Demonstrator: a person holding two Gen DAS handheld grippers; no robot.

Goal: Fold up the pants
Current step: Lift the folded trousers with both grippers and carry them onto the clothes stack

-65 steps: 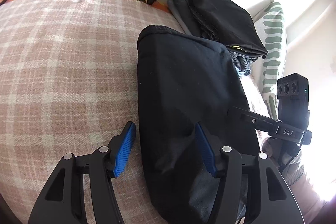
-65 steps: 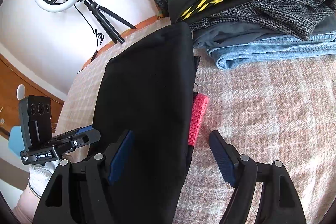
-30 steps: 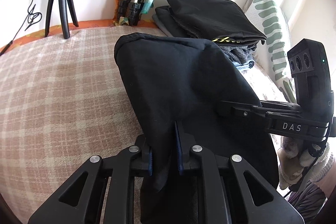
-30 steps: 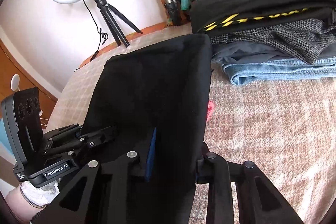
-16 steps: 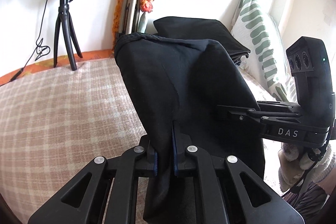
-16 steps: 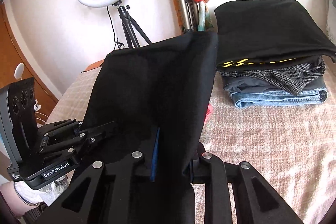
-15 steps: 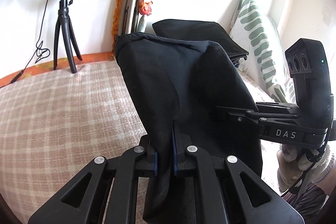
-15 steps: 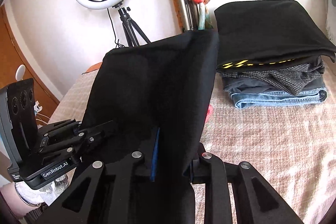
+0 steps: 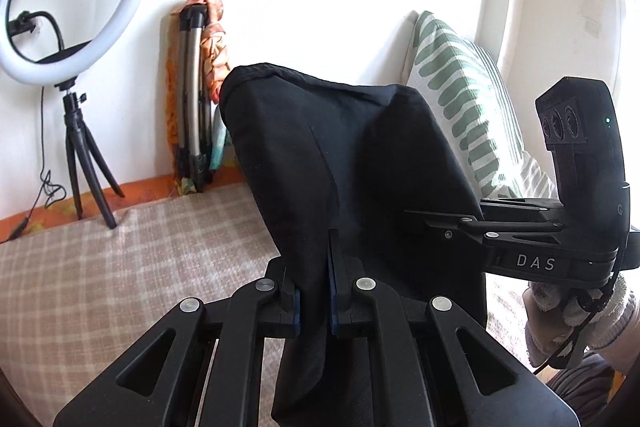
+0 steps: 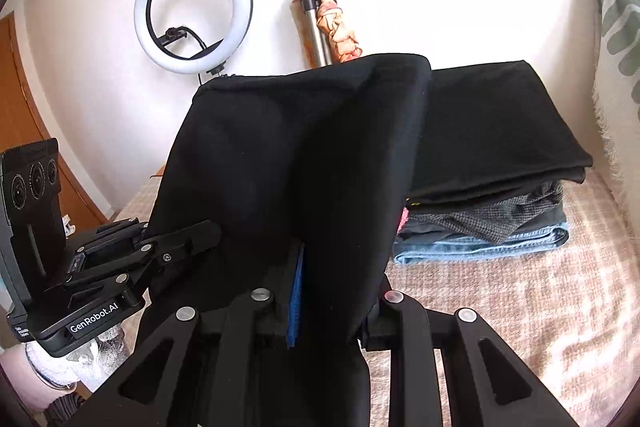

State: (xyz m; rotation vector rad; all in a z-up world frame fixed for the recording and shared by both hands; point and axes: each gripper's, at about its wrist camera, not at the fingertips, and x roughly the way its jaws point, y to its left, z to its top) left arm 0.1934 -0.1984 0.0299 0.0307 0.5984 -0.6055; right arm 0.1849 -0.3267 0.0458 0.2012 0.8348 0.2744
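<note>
The folded black pants (image 9: pixel 344 163) hang in the air between both grippers, lifted off the checked bedspread (image 9: pixel 120 267). My left gripper (image 9: pixel 314 291) is shut on the near left edge of the pants. My right gripper (image 10: pixel 332 291) is shut on the near right edge of the pants (image 10: pixel 280 167); cloth covers most of its right finger. Each gripper shows in the other's view: the right one in the left wrist view (image 9: pixel 452 227), the left one in the right wrist view (image 10: pixel 176 247). A bit of pink cloth (image 10: pixel 403 217) peeks out behind the pants' right edge.
A stack of folded clothes (image 10: pixel 492 187), black on top and denim at the bottom, sits on the bed at the right. A green-patterned pillow (image 9: pixel 464 107) leans on the wall. A ring light on a tripod (image 9: pixel 68 39) and a folded stand (image 9: pixel 196 99) stand at the back.
Both grippers closed on the near edge of the pants and lifted them off the bed. The pants now hang higher and both views tilt up toward the wall.
</note>
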